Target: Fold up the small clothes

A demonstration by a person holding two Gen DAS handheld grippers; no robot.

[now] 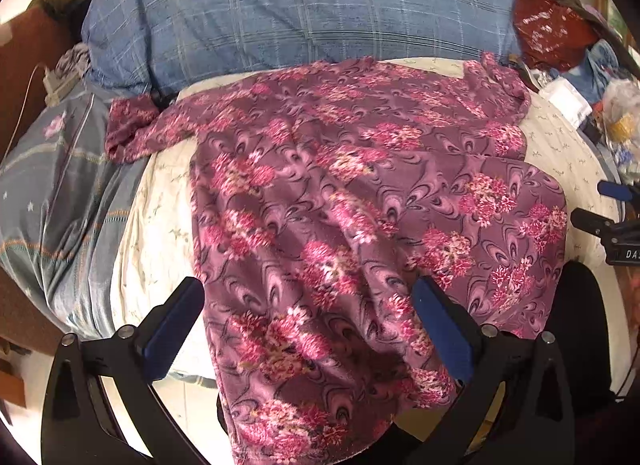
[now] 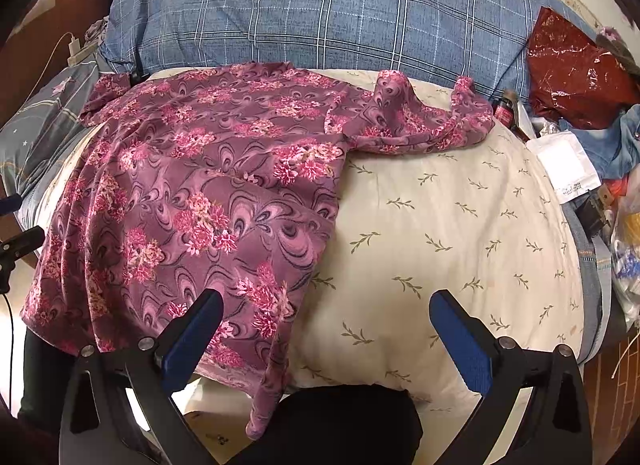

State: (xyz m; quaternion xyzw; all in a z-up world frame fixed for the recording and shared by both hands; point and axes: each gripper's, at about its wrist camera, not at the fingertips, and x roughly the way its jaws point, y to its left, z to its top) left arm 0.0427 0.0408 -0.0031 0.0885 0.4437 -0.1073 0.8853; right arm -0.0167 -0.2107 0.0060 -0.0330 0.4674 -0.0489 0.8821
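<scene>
1. A purple floral-print soft-fabric garment [image 1: 360, 201] is lying spread on a cream leaf-print quilted bed cover [image 2: 460, 233], its hem hanging over the near edge of the cover toward the person's dark-clad legs.
2. Progress, as I judge it: folding is barely beginning. One side panel of the garment seems to be lying doubled over the body in the left wrist view, though I cannot be sure it is a deliberate fold. Both sleeves are sticking out; the one on the cover's far right side [image 2: 420, 125] is lying crumpled.
3. Left to do, by my reading: tucking the sleeves in, bringing the hem up, squaring the bundle.
4. The left gripper [image 1: 308, 329] is hovering over the garment's hem, its blue-padded fingers [image 1: 444, 329] spread wide on either side of the cloth, pinching nothing.
5. The right gripper [image 2: 326, 339] is hovering over the near edge of the cover, jaws spread wide and empty; its left finger is sitting above the garment's right edge, the other above bare cover.
6. Beyond the garment's collar end, a blue plaid bolster-like pillow [image 2: 320, 13] is resting against the cover's far edge.
7. Containers: a crinkled red plastic bag [image 2: 576, 65] is sitting off the cover's far right corner; its contents are not showing. Clutter beside it is too jumbled to identify.
</scene>
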